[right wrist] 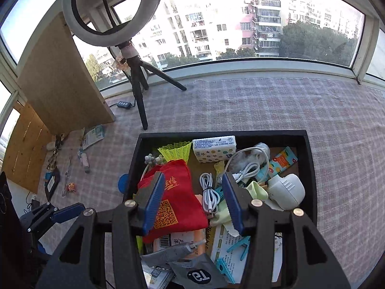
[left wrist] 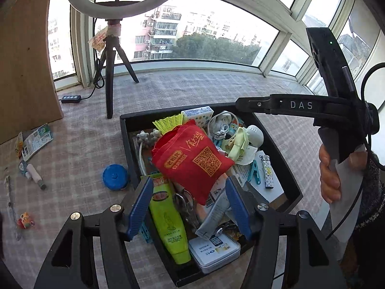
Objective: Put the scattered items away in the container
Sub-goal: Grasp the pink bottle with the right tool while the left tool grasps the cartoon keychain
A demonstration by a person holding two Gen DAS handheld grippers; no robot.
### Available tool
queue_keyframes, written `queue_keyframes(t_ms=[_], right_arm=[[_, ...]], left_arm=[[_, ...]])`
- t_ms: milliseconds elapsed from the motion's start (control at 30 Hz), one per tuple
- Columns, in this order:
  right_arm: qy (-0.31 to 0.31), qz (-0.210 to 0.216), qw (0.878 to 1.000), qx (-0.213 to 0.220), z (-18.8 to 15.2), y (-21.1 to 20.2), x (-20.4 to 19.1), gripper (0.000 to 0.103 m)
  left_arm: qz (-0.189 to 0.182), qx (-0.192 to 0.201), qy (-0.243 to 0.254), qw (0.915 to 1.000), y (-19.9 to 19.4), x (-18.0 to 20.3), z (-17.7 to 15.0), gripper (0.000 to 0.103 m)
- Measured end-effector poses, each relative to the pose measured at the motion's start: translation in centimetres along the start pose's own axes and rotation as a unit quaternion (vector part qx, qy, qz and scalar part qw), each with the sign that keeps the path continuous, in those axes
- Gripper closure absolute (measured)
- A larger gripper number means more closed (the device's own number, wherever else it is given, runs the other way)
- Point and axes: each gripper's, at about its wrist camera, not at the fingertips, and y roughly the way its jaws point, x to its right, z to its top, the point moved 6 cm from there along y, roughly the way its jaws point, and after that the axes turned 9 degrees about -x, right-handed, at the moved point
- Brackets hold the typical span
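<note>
Red cloth, the pouch (left wrist: 192, 159), lies on top of the pile inside the black box (left wrist: 125, 130), and both pairs of fingers stand apart above it with nothing between the pads. The left gripper (left wrist: 190, 207) hangs over the near edge of the box, its blue fingers (left wrist: 140, 207) to either side of the pouch's lower corner but not touching it. The right gripper (right wrist: 195, 202) is over the middle of the box, with the white cable (right wrist: 209, 192) below the gap, and it is also empty. What remains for tidying lies on the desk (left wrist: 79, 144) to the left of the box: the blue round case (left wrist: 115, 177) is just beside the box wall, the pen-like tube (left wrist: 35, 175) is further left with its long axis running slantwise, and the small toy (left wrist: 25, 220) is nearest the left edge. All of these are on the left hand's side, so I judge the left gripper is the nearer one for the next pick, and the case is the closest.
</note>
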Motion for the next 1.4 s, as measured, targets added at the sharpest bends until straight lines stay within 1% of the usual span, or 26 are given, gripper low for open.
queue_keyframes(t_ms=[167, 367, 433, 533, 633, 767, 867, 1033, 1200, 1400], right_arm=[[-0.038, 0.02, 0.999, -0.019, 0.6, 2.2, -4.4, 0.054], [-0.097, 0.041, 0.994, -0.04, 0.9, 5.3, -10.6, 0.054], [-0.118, 0.05, 0.99, -0.051, 0.9, 6.7, -12.9, 0.054], [-0.148, 0.063, 0.985, -0.068, 0.9, 9.1, -16.7, 0.054], [-0.173, 0.081, 0.977, -0.09, 0.7, 11.6, -20.8, 0.054], [-0.209, 0.09, 0.967, -0.113, 0.9, 15.0, -26.0, 0.054], [-0.226, 0.09, 0.961, -0.129, 1.2, 17.5, -29.1, 0.054], [-0.239, 0.084, 0.954, -0.16, 1.4, 21.5, -32.2, 0.054], [-0.243, 0.068, 0.952, -0.175, 1.4, 24.5, -33.5, 0.054], [-0.243, 0.053, 0.951, -0.181, 1.6, 26.4, -33.9, 0.056]], left_arm=[[0.023, 0.007, -0.041, 0.9989, -1.5, -5.6, -1.2, 0.044], [0.071, 0.007, -0.081, 0.9942, -3.1, -13.3, -3.2, 0.044], [0.092, -0.001, -0.09, 0.9917, -3.3, -16.0, -4.2, 0.044], [0.104, -0.017, -0.098, 0.9896, -3.3, -19.9, -5.7, 0.044], [0.118, -0.041, -0.098, 0.9873, -2.7, -23.6, -7.2, 0.044], [0.132, -0.065, -0.089, 0.9851, -1.6, -27.2, -8.5, 0.044], [0.143, -0.082, -0.074, 0.9835, -0.7, -28.6, -8.9, 0.044], [0.138, -0.1, -0.032, 0.9848, 0.9, -28.9, -8.7, 0.043], [0.132, -0.119, -0.002, 0.9841, 2.5, -28.9, -8.7, 0.043], [0.12, -0.114, 0.004, 0.9861, 2.9, -28.9, -8.8, 0.044]])
